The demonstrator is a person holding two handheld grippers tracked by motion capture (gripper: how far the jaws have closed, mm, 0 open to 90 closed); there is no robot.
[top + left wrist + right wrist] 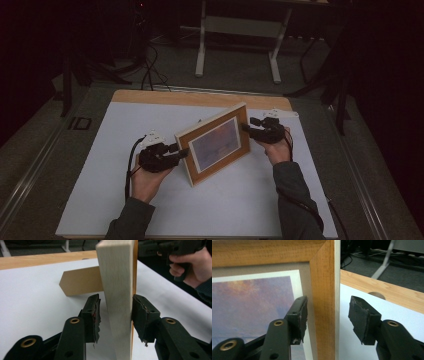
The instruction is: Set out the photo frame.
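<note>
1. Presently, a wooden picture frame (216,142) is standing upright near the middle of the white table top (100,165), tilted a little, with its sunset print facing the person.
2. On the frame's left edge the left gripper (181,151) is straddling the pale side of the wood (117,290); in the left gripper view one jaw is pressing against the front face while the other is sitting a sliver off the back, so the grip looks light rather than clamped hard.
3. On the opposite edge the right gripper (246,128) is reaching in, and the right gripper view shows its jaws spread open around the frame's border (323,290), one in front of the print, the other well clear behind, holding nothing yet.
4. Behind the frame, a brown easel stand (81,281) is sticking out over the table.
5. Judging from this, the step in hand is steadying or setting the frame upright with both tools.
6. Next, the right jaws probably need closing squarely on the border, gently, so the frame is not tipping or twisting against the left hold.
</note>
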